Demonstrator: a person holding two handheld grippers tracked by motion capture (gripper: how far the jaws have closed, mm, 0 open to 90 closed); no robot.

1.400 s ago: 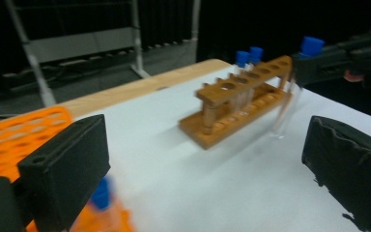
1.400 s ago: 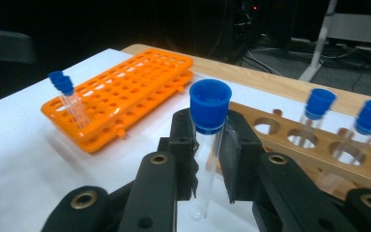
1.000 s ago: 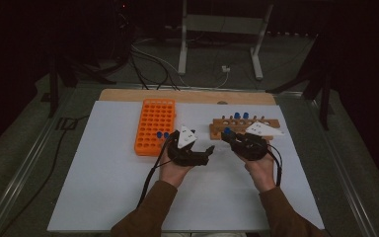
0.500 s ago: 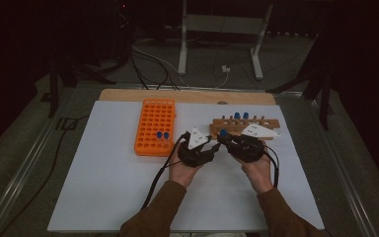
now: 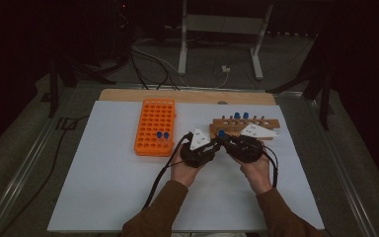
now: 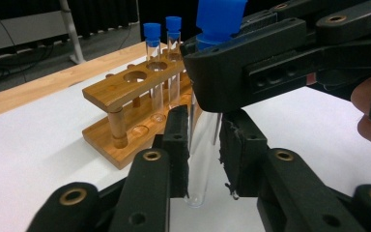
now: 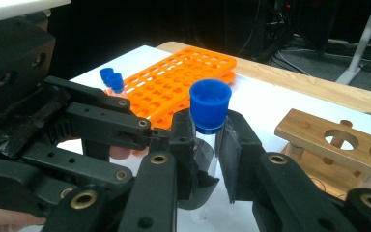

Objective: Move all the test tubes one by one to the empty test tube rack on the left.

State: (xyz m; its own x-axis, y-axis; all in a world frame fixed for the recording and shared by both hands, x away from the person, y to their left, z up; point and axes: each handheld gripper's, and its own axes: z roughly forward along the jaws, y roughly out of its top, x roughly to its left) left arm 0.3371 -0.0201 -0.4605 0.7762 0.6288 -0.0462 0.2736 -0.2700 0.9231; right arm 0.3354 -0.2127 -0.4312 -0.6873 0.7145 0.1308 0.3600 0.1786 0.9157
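Centrally, both tools (image 5: 220, 143) clamp one tube (image 6: 202, 145) beside the wooden rack (image 5: 264, 134).

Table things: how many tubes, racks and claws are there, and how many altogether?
Blue-capped tubes: 5
Racks: 2, orange rack, wooden rack
Claws: 2, left claw, right claw
Total: 9

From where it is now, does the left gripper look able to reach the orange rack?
Probably yes: the orange rack lies just beside the left gripper with bare white mat between, though its jaws have just closed on the tube.
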